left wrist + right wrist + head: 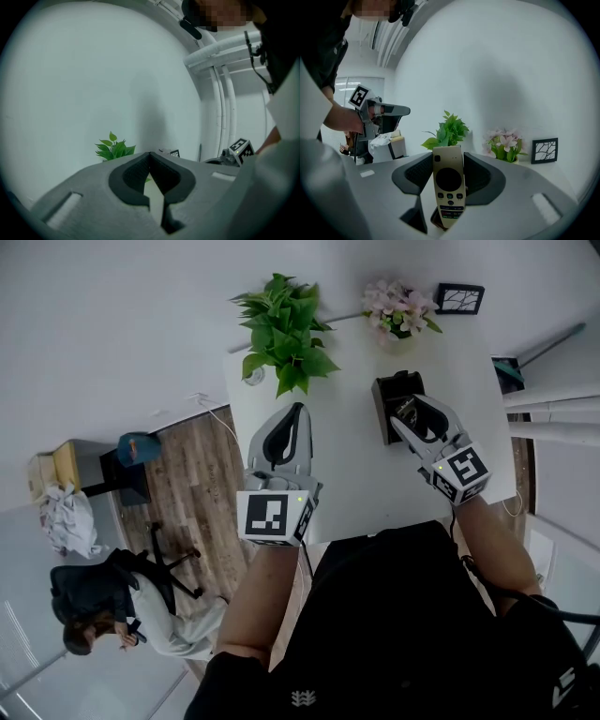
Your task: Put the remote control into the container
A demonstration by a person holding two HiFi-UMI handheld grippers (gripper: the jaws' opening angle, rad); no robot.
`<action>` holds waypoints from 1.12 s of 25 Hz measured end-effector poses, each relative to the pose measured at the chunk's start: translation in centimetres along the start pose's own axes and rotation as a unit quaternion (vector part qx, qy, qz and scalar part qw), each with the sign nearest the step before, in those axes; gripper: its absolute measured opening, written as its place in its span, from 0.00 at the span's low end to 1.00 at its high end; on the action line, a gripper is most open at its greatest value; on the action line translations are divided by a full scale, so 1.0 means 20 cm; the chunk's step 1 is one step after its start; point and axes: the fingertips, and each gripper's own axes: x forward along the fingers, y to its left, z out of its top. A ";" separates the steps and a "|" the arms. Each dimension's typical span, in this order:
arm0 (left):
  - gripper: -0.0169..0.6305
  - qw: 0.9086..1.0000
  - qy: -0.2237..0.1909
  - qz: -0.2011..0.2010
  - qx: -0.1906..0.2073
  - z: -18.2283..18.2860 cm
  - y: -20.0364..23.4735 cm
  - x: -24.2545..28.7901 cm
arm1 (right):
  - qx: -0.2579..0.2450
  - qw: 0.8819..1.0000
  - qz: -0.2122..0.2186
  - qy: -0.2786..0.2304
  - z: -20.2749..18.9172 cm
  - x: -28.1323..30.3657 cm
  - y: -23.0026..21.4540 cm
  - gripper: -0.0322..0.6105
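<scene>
A gold remote control [449, 187] with a round black pad stands upright between the jaws of my right gripper [449, 157], whose pads press its sides. In the head view my right gripper [405, 418] reaches over the open top of the black container [386, 409] on the white table [347, 474], and the remote's lower end is hidden there. My left gripper [294, 411] hangs over the table's left part with its tips together and nothing between them. The left gripper view shows those same tips [150, 155] meeting.
At the table's far edge stand a green potted plant [284, 329], a pot of pink flowers [398, 307] and a small black picture frame [459, 298]. White pipes [553, 409] run along the right. A person [103, 606] sits on the floor side at lower left.
</scene>
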 end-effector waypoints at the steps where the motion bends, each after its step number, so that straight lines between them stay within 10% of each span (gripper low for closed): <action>1: 0.03 1.000 0.001 0.000 0.002 0.00 0.00 0.00 | -0.001 1.000 -0.003 0.000 -0.02 0.00 -0.01 0.38; 28: 0.03 1.000 0.015 -0.024 0.002 -0.08 -0.06 0.00 | 0.038 0.995 -0.089 -0.022 -0.19 -0.11 -0.10 0.34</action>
